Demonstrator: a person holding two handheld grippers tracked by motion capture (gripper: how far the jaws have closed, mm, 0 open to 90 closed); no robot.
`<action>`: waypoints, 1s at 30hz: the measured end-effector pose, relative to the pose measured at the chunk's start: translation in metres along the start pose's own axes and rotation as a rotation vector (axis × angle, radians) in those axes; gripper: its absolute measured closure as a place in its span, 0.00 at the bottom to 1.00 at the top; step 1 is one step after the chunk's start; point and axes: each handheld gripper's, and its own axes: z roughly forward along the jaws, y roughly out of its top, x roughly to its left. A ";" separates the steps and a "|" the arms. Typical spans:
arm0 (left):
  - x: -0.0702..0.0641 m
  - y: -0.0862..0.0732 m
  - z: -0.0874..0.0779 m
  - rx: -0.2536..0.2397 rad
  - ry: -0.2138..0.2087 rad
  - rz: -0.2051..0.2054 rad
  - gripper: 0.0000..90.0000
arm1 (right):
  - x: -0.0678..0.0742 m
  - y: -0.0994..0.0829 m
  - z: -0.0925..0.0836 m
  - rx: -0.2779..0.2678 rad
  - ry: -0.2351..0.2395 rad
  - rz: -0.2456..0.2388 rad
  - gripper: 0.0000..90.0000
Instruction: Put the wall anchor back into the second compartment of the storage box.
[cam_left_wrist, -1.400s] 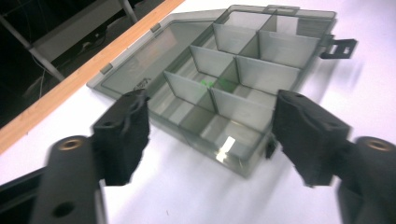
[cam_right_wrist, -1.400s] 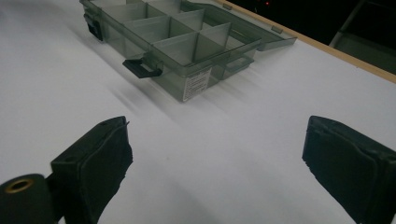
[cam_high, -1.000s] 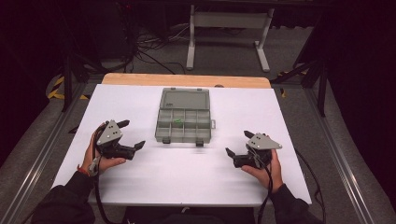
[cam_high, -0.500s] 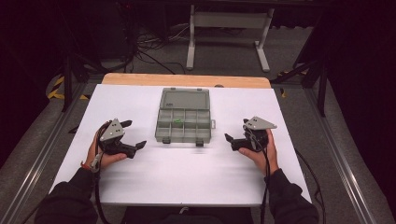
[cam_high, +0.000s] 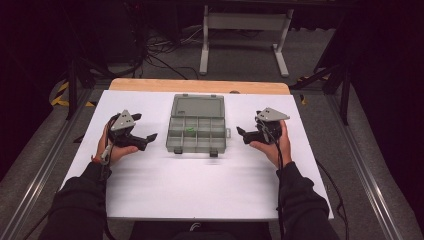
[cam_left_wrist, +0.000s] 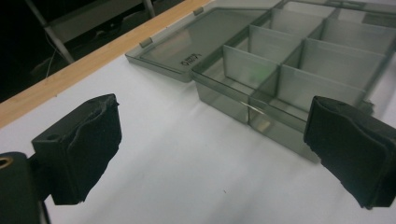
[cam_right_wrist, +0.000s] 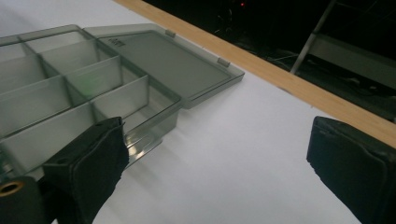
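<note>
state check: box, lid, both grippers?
box: open, flat on the table, a small green item in one compartment
lid: swung fully back, lying flat
left gripper: open, holding nothing, beside the box
right gripper: open, holding nothing, beside the box

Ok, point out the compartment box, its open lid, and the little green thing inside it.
compartment box (cam_high: 196, 148), high view, on its front wall.
open lid (cam_high: 197, 106), high view, on the middle of the flat lid panel.
green thing (cam_high: 189, 132), high view, on the small green piece in a middle compartment.
</note>
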 end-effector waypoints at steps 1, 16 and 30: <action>0.002 0.002 0.002 -0.003 0.000 -0.001 0.06 | -0.003 0.001 0.002 -0.006 -0.003 -0.002 0.09; 0.042 0.028 0.023 0.035 0.067 -0.059 0.09 | -0.023 0.022 0.042 0.020 -0.029 0.038 0.18; 0.065 0.045 0.041 0.117 0.108 -0.082 0.18 | -0.045 0.040 0.065 0.120 -0.011 0.070 0.31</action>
